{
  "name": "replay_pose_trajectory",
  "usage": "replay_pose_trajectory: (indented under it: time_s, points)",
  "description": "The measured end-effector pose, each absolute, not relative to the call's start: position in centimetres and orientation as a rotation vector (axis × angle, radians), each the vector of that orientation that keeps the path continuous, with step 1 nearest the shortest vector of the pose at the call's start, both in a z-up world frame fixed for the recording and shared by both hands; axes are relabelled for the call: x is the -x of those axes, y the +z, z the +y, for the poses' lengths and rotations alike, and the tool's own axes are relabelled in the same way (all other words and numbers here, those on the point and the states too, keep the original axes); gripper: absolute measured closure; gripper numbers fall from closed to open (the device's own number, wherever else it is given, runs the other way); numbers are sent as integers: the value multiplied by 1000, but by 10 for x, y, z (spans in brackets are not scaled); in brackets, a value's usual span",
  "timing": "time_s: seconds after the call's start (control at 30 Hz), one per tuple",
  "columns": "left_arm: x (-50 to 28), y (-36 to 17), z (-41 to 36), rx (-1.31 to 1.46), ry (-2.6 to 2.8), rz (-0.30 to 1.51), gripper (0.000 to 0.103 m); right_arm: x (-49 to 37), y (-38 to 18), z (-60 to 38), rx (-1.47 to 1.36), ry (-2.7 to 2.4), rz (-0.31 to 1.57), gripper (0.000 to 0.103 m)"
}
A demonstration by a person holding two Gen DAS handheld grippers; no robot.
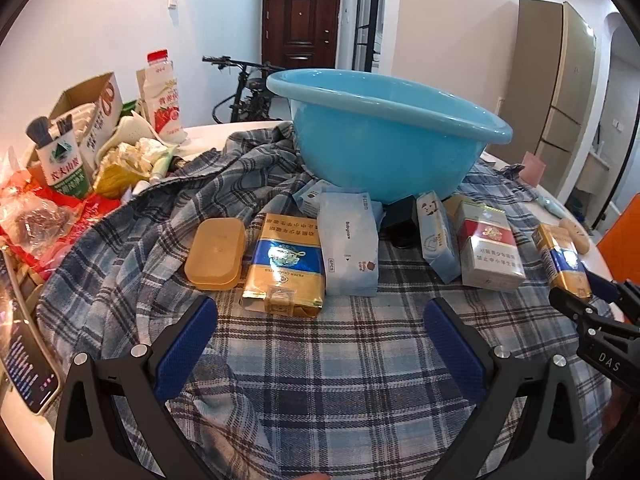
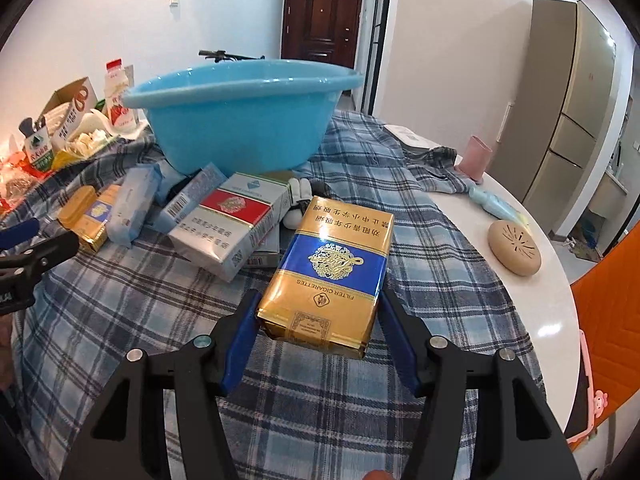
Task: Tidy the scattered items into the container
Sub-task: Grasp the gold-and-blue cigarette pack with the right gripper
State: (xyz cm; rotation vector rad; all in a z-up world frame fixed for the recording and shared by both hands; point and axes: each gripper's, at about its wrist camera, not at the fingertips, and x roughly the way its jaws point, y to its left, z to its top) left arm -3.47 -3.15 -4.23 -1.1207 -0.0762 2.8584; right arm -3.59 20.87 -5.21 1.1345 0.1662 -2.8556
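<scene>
Beige pebble [image 2: 514, 249] plain beside right tongs [image 2: 318, 322]; orange case [image 1: 215, 253] left-view only

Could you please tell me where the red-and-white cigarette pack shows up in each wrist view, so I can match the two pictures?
Left wrist view: the red-and-white pack lies right of centre on the plaid cloth, below the basin's right side.
Right wrist view: it lies left of centre, left of the gold pack between the right gripper fingers.
Shared landmark: the blue basin, behind the pack in both.
</scene>
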Motion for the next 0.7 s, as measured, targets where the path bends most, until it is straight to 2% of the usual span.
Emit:
replay_pose_trajectory:
  time_s: [0.27,0.47,0.7]
  points:
    - [63,-50,-39,1214,2820,9,1,33,-51,213,-1091,-2817,104,41]
    - [64,-67,-44,1276,2807,177,1,33,-46,219,-1062,-2809,81,41]
    - [78,-69,-60,1306,2838,162,1,35,-44,215,-1042,-2792,81,41]
